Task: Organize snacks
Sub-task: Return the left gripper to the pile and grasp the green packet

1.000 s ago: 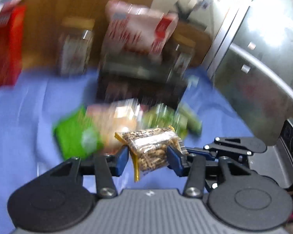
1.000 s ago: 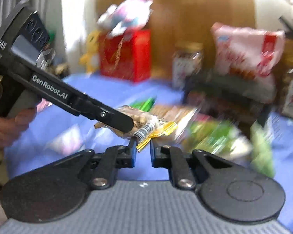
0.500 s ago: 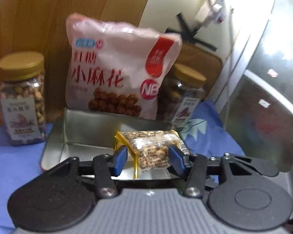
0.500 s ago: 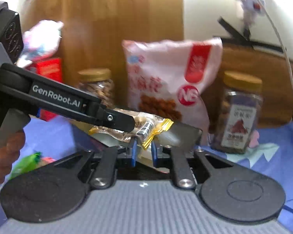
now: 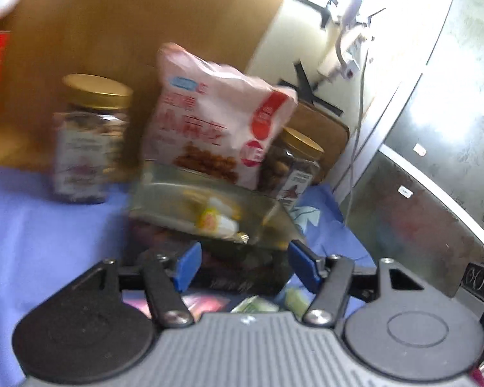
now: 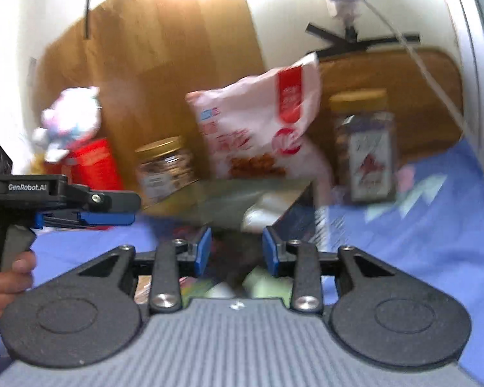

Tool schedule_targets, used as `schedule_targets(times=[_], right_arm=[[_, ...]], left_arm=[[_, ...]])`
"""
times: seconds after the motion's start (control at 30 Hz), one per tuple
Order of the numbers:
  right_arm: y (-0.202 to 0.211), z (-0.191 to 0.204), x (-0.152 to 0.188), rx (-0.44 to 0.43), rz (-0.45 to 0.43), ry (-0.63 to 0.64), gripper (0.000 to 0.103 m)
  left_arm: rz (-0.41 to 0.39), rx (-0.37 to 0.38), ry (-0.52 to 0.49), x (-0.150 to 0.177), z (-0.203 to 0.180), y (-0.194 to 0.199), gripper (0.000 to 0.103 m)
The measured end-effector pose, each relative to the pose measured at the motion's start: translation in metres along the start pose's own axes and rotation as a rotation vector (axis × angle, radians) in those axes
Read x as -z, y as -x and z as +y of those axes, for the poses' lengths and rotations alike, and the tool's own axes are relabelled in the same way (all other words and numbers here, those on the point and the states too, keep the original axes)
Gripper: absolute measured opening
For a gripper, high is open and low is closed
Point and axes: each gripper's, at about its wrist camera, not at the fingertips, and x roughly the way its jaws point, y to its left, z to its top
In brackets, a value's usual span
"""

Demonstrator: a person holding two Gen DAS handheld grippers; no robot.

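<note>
Left gripper (image 5: 242, 266) wide, right gripper (image 6: 236, 251) wide, both empty.
Small packet (image 5: 217, 217) lies in tin (image 5: 164, 203) at 12 o'clock; judged deposit done; next, fetch another snack.

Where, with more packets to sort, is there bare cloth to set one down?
Bare blue cloth left of the tin, before the left jar; more right of the tin, before the right jar. Crowded: loose packets at the tin's near side, pink bag behind.

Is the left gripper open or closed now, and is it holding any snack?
Open and empty: the left gripper has its blue pads spread wide, nothing between them.
</note>
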Motion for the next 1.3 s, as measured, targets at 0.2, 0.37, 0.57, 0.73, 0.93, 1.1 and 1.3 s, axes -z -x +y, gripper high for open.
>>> schedule_targets(times=[0.2, 0.37, 0.57, 0.73, 0.93, 1.1, 1.3], right_arm=[[-0.002, 0.047, 0.044, -0.156, 0.117, 0.008, 0.042], [-0.028, 0.096, 0.057, -0.227, 0.188, 0.132, 0.045], [-0.066, 0.132, 0.056, -0.255, 0.215, 0.269, 0.046], [-0.097, 0.145, 0.062, -0.228, 0.264, 0.322, 0.033], [-0.087, 0.157, 0.069, -0.311, 0.321, 0.288, 0.008], [-0.052, 0.189, 0.085, -0.532, 0.354, 0.330, 0.009], [-0.032, 0.187, 0.086, -0.597, 0.328, 0.328, 0.012]], left_arm=[[-0.024, -0.184, 0.090, 0.042, 0.047, 0.061, 0.061], [-0.022, -0.214, 0.219, 0.060, 0.082, 0.078, 0.068], [0.005, -0.166, 0.297, 0.063, 0.100, 0.069, 0.069], [0.061, -0.132, 0.311, 0.065, 0.106, 0.054, 0.064], [0.076, -0.155, 0.274, 0.076, 0.101, 0.068, 0.051], [0.077, -0.174, 0.178, 0.080, 0.086, 0.099, 0.056], [-0.022, -0.243, 0.202, 0.086, 0.081, 0.154, 0.062]])
